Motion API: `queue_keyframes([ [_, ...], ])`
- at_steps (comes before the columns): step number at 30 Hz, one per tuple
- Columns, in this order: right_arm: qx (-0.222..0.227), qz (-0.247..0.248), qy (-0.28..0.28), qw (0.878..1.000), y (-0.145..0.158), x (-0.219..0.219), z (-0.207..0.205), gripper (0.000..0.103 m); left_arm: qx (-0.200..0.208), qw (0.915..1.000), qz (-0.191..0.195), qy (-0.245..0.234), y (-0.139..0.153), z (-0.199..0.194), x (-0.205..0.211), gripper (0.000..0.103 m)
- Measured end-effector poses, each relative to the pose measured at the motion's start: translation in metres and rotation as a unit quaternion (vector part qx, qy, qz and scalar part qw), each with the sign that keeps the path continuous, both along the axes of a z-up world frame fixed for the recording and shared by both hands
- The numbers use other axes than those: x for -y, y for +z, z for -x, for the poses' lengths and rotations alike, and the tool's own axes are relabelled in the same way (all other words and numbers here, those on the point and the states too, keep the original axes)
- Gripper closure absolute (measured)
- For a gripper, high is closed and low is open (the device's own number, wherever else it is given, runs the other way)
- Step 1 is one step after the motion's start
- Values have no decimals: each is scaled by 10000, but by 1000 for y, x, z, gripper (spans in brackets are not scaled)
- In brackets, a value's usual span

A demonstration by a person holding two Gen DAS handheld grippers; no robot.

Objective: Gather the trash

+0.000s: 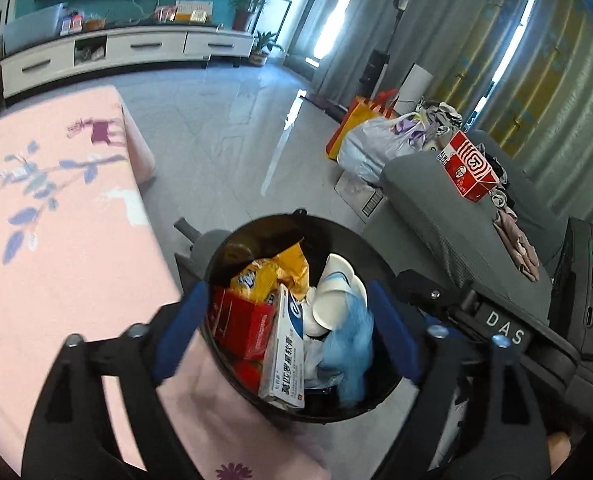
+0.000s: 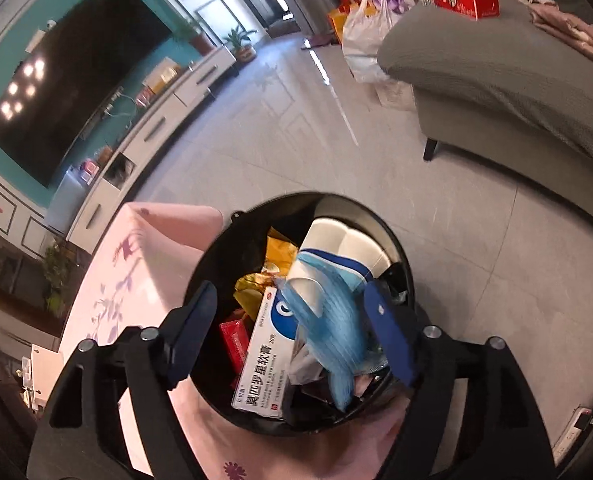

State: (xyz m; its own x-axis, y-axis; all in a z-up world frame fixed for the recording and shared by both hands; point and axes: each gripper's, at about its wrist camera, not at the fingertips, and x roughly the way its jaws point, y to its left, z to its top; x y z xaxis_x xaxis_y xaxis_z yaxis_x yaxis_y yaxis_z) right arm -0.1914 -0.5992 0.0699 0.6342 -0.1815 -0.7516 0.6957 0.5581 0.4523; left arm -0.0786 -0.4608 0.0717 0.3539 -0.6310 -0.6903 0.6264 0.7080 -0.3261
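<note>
Right wrist view: both the right gripper (image 2: 292,332) and left gripper (image 1: 286,326) are held apart and empty over the full bin (image 2: 406,276), so the blue mask (image 2: 332,332) could be knocked out.

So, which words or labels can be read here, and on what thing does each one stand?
"DAS": on the right gripper body, left wrist view.
"莫匹罗星软膏": on the white box in the bin.
Red carton: small print too blurred.
Yellow packet: logo unreadable.

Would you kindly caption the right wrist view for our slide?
Open right gripper above a black trash bin holding a blue mask, ointment box and wrappers.
</note>
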Motion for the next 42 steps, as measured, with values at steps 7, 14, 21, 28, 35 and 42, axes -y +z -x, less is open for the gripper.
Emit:
queue_keyframes([
  [7,392,292,-68,9988,30,-11,16,14,372,9993,82,-63,31,15,-23,3],
  [14,421,646,-164,9969,49,-23,25,5,489,9988,-6,-55,44,26,-42,3],
  [21,203,939,-246,9951,53,-29,27,3,527,9986,-56,-21,45,29,-54,3],
  [28,-10,1123,-229,9934,53,-34,24,3,557,9980,-280,-34,36,30,-49,3],
  [35,-216,1209,-255,9921,50,-35,20,3,439,9987,-248,-26,32,29,-49,3],
  [42,-317,1246,-246,9914,48,-35,18,3,444,9987,-235,-9,31,29,-50,3],
])
